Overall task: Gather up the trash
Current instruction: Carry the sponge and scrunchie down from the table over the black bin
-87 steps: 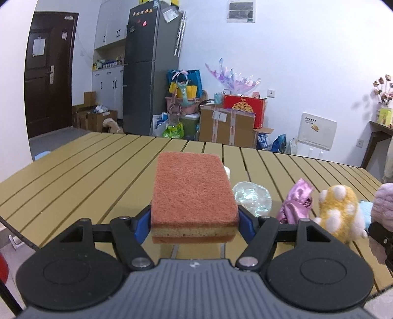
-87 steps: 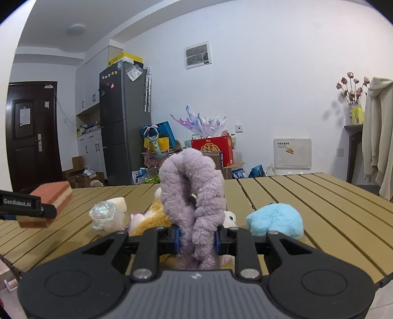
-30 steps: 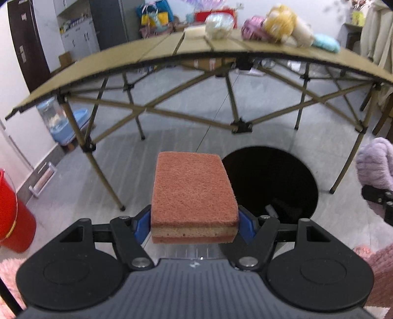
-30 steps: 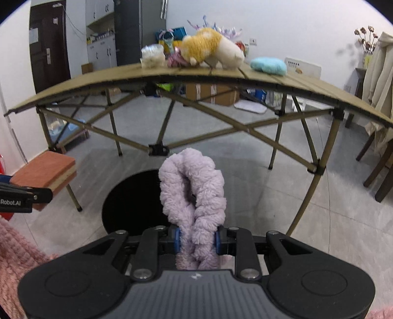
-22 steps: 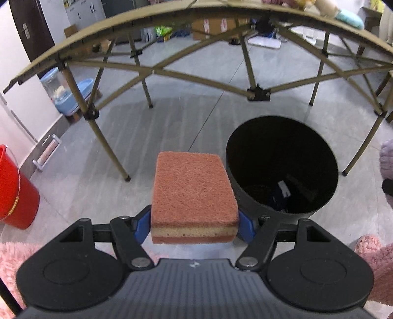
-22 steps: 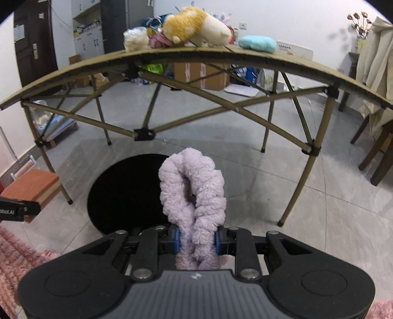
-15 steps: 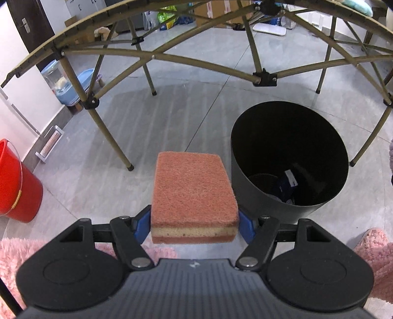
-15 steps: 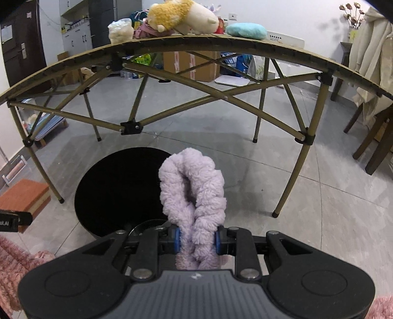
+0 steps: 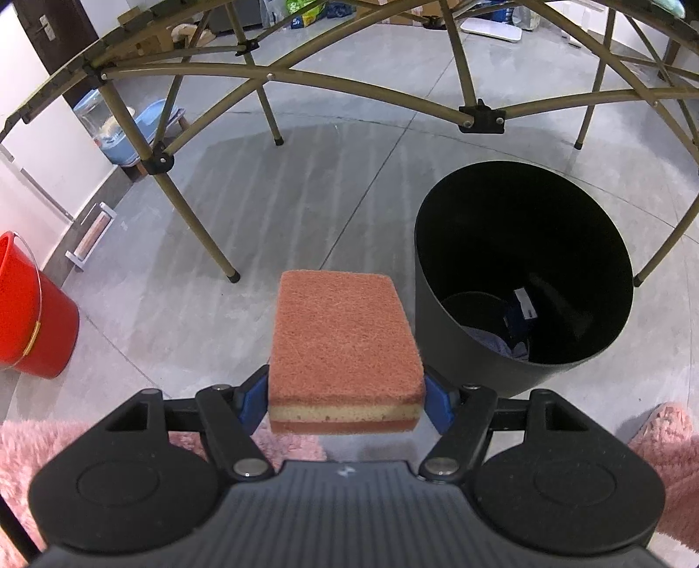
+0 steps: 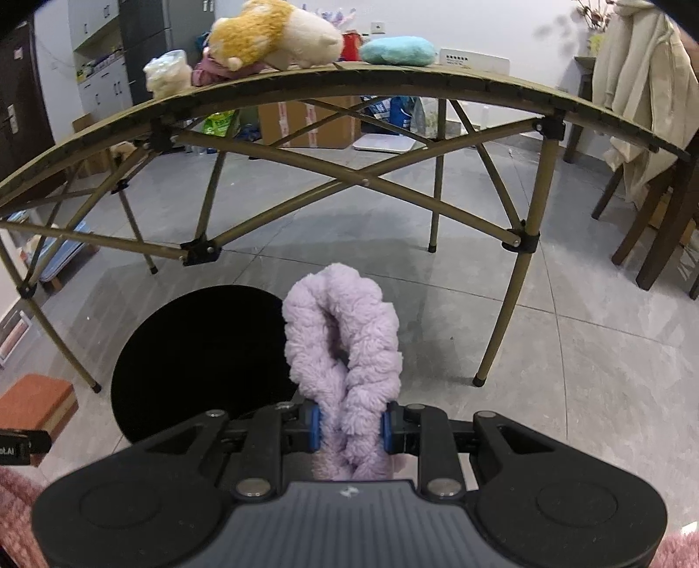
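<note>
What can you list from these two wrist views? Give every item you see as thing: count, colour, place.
sponge: 1, orange-pink, in the left gripper
fluffy loop: 1, lilac, in the right gripper
bin: 1, black, on the floor, some trash inside
folding table: 1, olive, above the bin
plush toy: 1, yellow and cream, on table
soft pad: 1, light blue, on table
bucket: 1, red, floor
left gripper: black, blue pads
right gripper: black, blue pads
</note>
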Motion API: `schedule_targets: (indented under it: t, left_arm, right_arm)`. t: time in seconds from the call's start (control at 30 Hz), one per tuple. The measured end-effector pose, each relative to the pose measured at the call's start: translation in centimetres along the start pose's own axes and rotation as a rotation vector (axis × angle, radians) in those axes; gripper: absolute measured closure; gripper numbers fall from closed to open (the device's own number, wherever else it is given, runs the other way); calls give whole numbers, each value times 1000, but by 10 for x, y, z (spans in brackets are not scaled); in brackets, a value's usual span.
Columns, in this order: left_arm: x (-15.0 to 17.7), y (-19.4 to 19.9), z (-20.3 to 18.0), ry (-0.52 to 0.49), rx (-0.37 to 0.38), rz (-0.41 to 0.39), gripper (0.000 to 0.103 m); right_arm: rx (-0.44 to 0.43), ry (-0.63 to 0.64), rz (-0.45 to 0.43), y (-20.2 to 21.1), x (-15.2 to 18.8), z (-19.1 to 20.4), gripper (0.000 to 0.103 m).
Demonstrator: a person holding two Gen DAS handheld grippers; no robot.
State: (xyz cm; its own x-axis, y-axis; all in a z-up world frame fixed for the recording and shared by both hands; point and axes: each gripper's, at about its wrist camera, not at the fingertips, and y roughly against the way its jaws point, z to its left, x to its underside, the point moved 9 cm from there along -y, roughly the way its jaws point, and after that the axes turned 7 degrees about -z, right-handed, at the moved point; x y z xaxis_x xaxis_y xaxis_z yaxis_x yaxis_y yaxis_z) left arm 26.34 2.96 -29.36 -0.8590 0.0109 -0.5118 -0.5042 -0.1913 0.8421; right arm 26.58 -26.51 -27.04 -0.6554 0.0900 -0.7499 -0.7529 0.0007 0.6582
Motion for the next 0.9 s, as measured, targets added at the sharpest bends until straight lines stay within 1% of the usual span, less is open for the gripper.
schedule_targets:
  t: [0.17, 0.37, 0.63, 0.9]
  left_arm:
    - [-5, -2, -1, 26, -3, 34, 33]
    - [-20, 2, -9, 49, 16, 26, 33]
    - [-44, 3, -44, 43, 64, 9, 32]
    - [-63, 1, -79, 26, 112, -5, 32]
  right_arm:
    - [7, -23, 3, -6, -3, -5, 79]
    - [9, -46, 12, -14, -6, -8, 79]
    - [14, -46, 16, -21, -11, -8, 79]
    - [32, -63, 17, -26, -15, -15, 79]
